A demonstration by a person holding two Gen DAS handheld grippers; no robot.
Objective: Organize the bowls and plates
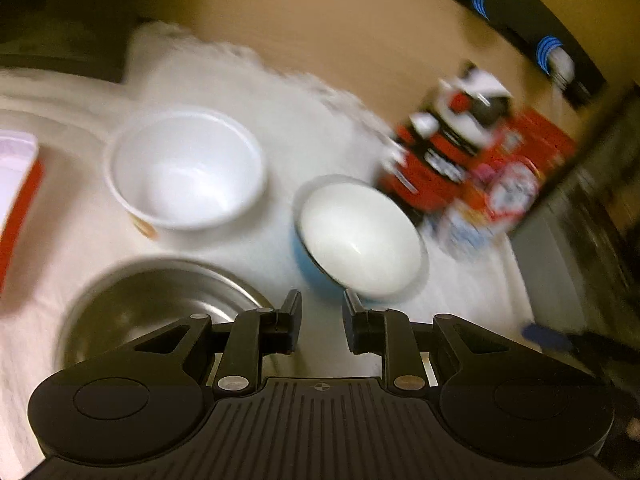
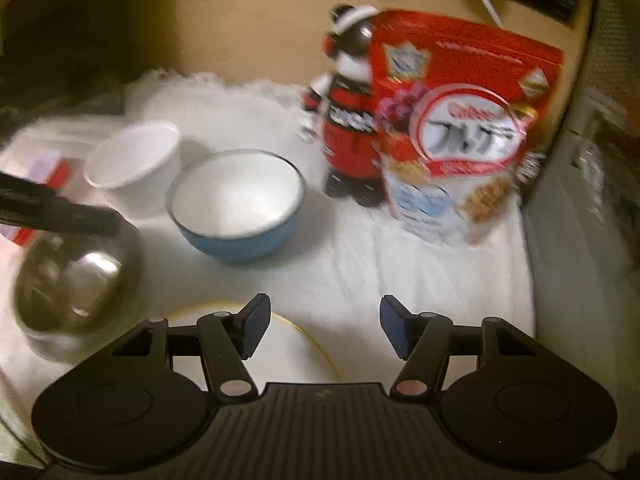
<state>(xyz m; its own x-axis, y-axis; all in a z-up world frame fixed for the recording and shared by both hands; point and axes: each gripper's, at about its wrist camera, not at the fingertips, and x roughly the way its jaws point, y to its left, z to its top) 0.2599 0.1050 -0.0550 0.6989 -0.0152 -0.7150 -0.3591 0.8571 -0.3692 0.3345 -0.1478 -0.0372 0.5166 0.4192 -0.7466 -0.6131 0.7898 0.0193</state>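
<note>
Three bowls stand on a white cloth (image 2: 400, 272). They are a white bowl (image 1: 186, 168) with an orange mark, a blue bowl (image 1: 360, 240) that is white inside, and a steel bowl (image 1: 152, 304). My left gripper (image 1: 322, 316) hovers between the steel and blue bowls, its jaws a narrow gap apart with only cloth showing between them. The right wrist view shows the white bowl (image 2: 132, 156), the blue bowl (image 2: 236, 200) and the steel bowl (image 2: 76, 276). My right gripper (image 2: 323, 312) is open and empty above a white gold-rimmed plate (image 2: 288, 348).
A red cereal bag (image 2: 460, 128) and a red-and-black figure-shaped bottle (image 2: 352, 120) stand at the back right of the cloth. A red-and-white box (image 1: 16, 184) lies at the left. A grey appliance (image 2: 560, 240) borders the right side. A tan wall rises behind.
</note>
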